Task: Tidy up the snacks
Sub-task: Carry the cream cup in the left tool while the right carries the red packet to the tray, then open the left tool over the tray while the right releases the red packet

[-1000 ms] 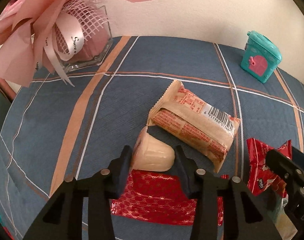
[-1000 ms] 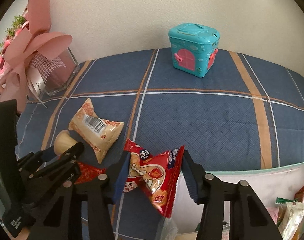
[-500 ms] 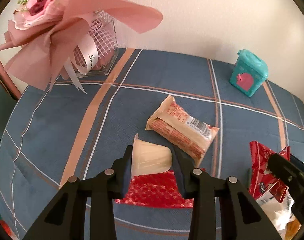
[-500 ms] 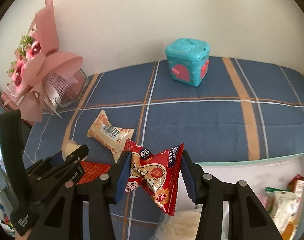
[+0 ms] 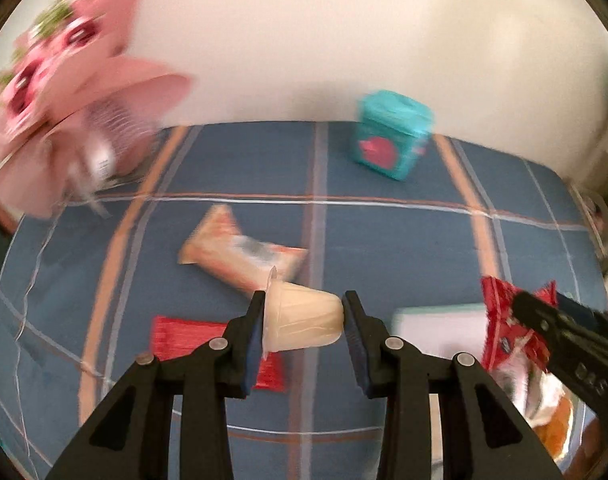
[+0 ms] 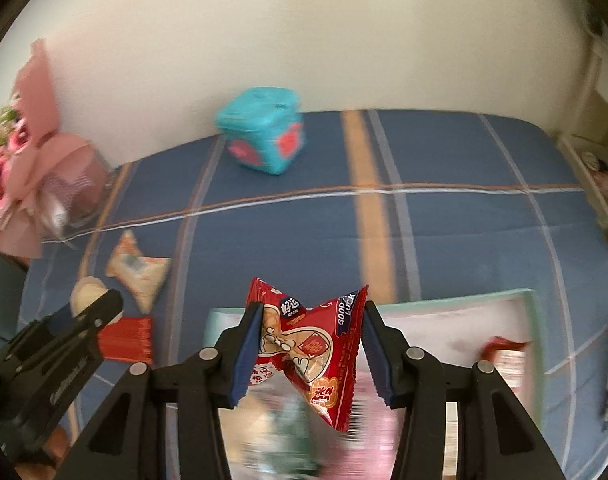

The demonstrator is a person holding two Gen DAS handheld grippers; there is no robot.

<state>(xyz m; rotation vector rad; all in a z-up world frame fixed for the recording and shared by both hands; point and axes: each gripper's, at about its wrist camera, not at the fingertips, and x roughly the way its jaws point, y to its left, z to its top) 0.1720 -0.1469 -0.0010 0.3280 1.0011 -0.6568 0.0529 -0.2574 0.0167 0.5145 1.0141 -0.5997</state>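
My left gripper (image 5: pixel 303 318) is shut on a cream jelly cup (image 5: pixel 300 315), held on its side above the blue plaid cloth (image 5: pixel 384 240). Held up over the pale green tray (image 6: pixel 464 300), a red snack packet (image 6: pixel 310 344) is pinched in my right gripper (image 6: pixel 310 346), which is shut on it. The right gripper also shows at the right edge of the left wrist view, with the red packet (image 5: pixel 504 320) in it. A beige wrapped snack (image 5: pixel 240 258) and a flat red packet (image 5: pixel 184 336) lie on the cloth.
A teal box (image 6: pixel 264 132) with a pink door stands near the wall. A pink bouquet in a glass vase (image 5: pixel 84 120) sits at the back left. The tray holds several other snack packets (image 6: pixel 504 356), blurred.
Both grippers have risen and shifted right with their snacks. The jelly cup has left the cloth. The tray now lies under the red packet.
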